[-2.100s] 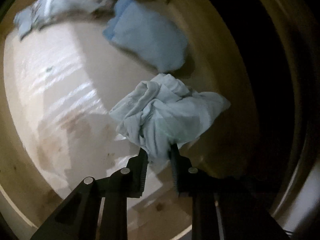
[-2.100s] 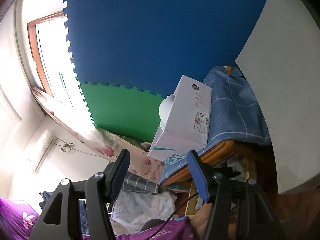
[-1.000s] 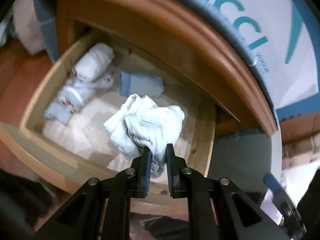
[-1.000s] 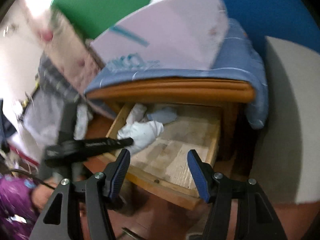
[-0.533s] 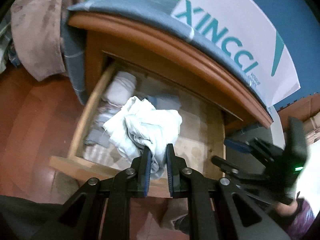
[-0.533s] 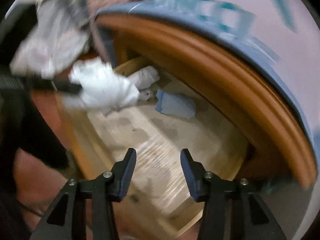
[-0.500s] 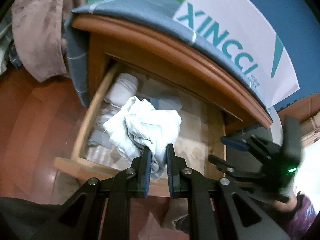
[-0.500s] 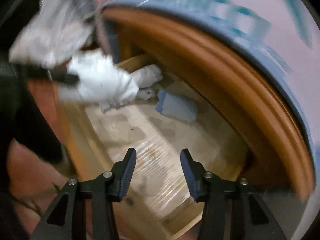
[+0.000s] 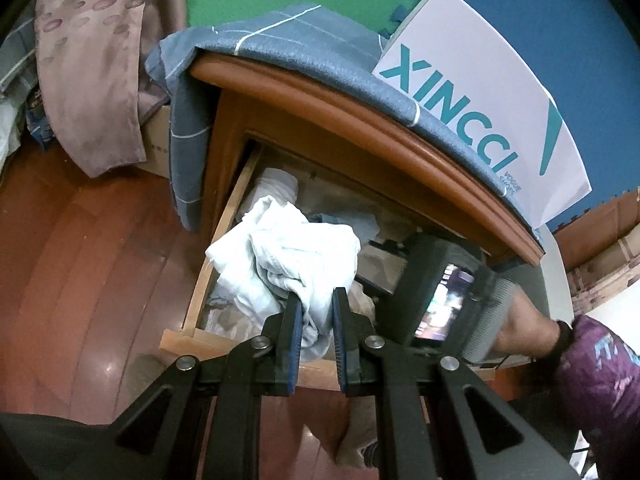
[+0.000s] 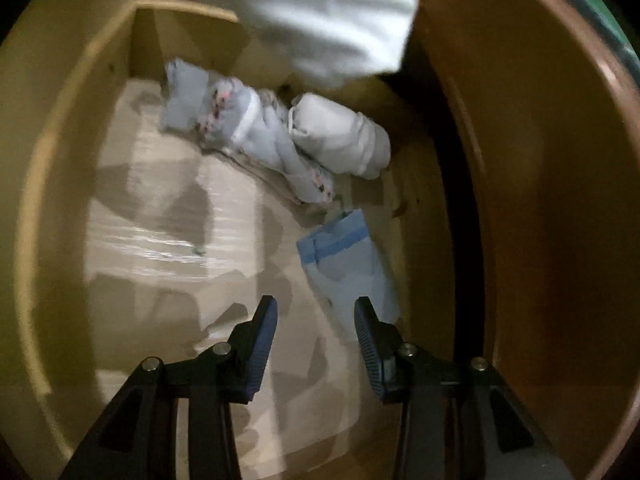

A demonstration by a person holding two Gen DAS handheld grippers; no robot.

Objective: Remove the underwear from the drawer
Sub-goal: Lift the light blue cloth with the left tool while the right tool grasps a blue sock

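The left gripper (image 9: 313, 312) is clamped on a crumpled pale blue-white underwear (image 9: 286, 258), a soft cotton wad of folds that bulges above the blue-padded fingers, held up over the front of the open drawer (image 9: 208, 276). The right gripper (image 10: 316, 320) reaches into the drawer with its jaws parted; they have just been closing, and nothing is pinched between them, though a flat folded light blue garment (image 10: 348, 268) lies on the pale bottom board just beyond its right finger. Further in lie a grey rolled piece with a small pink print (image 10: 240, 124) and a white rolled bundle (image 10: 340, 136), touching each other against the far side wall. The drawer is of light raw wood; the nightstand (image 9: 360, 120) around it is glossy reddish-brown with a rounded edge, draped with a blue-grey checked cloth (image 9: 280, 40). A white box with teal lettering (image 9: 480, 80) stands on top.
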